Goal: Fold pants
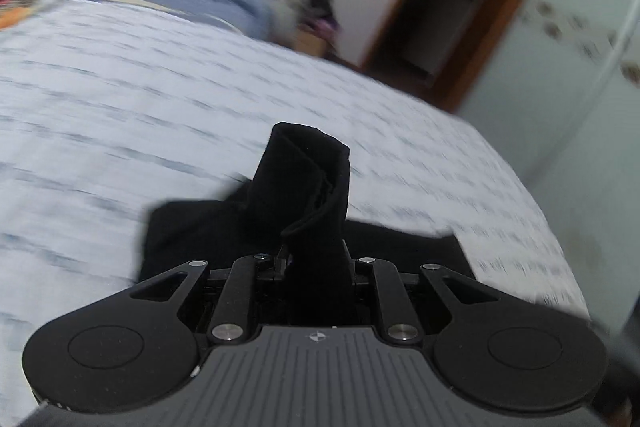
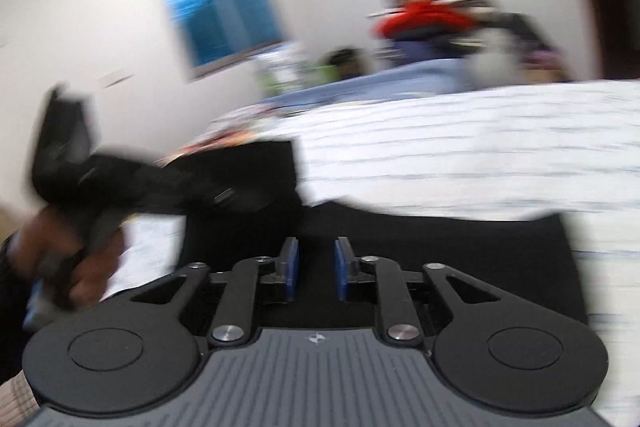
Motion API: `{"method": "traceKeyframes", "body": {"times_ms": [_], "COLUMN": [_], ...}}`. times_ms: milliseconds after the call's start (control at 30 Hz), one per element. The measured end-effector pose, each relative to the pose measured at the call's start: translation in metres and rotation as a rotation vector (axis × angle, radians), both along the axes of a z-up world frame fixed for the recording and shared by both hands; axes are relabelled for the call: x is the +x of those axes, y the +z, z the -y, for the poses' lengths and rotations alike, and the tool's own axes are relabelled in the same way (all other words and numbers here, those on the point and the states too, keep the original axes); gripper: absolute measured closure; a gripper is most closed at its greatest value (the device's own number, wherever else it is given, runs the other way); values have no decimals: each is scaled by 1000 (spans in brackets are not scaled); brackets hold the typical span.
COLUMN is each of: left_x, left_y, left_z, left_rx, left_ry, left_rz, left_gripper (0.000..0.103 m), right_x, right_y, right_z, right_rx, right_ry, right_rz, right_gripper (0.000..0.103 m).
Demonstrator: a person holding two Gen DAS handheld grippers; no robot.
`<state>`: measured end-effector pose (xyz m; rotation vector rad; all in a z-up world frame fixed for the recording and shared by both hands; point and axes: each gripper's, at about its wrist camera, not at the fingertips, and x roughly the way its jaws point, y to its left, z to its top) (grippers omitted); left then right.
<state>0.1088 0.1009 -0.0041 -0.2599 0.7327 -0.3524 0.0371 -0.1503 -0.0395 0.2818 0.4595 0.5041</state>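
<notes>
1. Two hand-held grippers are at work over one pair of black fabric pants (image 1: 188,239), which lies on the bed with the white, grey-streaked cover (image 1: 120,99).
2. The left hand-held gripper (image 1: 316,259) is clamped on a bunched, doubled strip of the black pants, which stands up out of its jaws while the rest of the garment trails flat onto the cover below.
3. The right hand-held gripper (image 2: 316,267) has its blue pads (image 2: 290,267) parted with a clear gap and nothing pinched between them; the pants (image 2: 440,259) lie just beneath and ahead of it.
4. Judged from this, the fold is partly made: the cloth already sits as a compact dark block, one end is being carried by the left side, and the right side looks to have let go. Laying the lifted end down and flattening it seems to be what is left.
5. In the right wrist view the person's hand (image 2: 60,259) with the other gripper shows at the left, heavily smeared.
6. Hard to read: both views are blurred, black cloth hides its own creases, so the number of layers and which end is waistband or hem cannot be told. The garment's near edge is covered by the gripper bodies.
</notes>
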Motion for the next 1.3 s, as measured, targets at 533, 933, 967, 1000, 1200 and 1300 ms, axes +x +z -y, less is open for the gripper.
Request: {"method": "traceKeyframes", "body": {"times_ms": [533,933,967,1000,1200,1300], "left_x": [5,-9,-5,-2,21,17], "left_y": [-45,-101,-112,-115,-117,-98], "left_z": [47,-88,-88,-89,-78,-54], "left_rx": [-298,-390,-439,-468,-451,-247], "left_ry": [-222,136,119,108,107,79], "left_rz": [-154,-300,-323,-297,-341,-275], "left_gripper": [60,37,34,30,70,83], "right_x": [49,59,60,58,55,51], "right_y": [-82,-90,-91,-90,-103,-96], "right_z": [159,166,164,162,163,164], "right_rx": [429,507,503,483,464,469], "right_ry": [-80,107,130,132,104,109], "right_rz": [-500,-576,-570,-568,-573,-549], "right_gripper": [48,29,33,49,91,93]}}
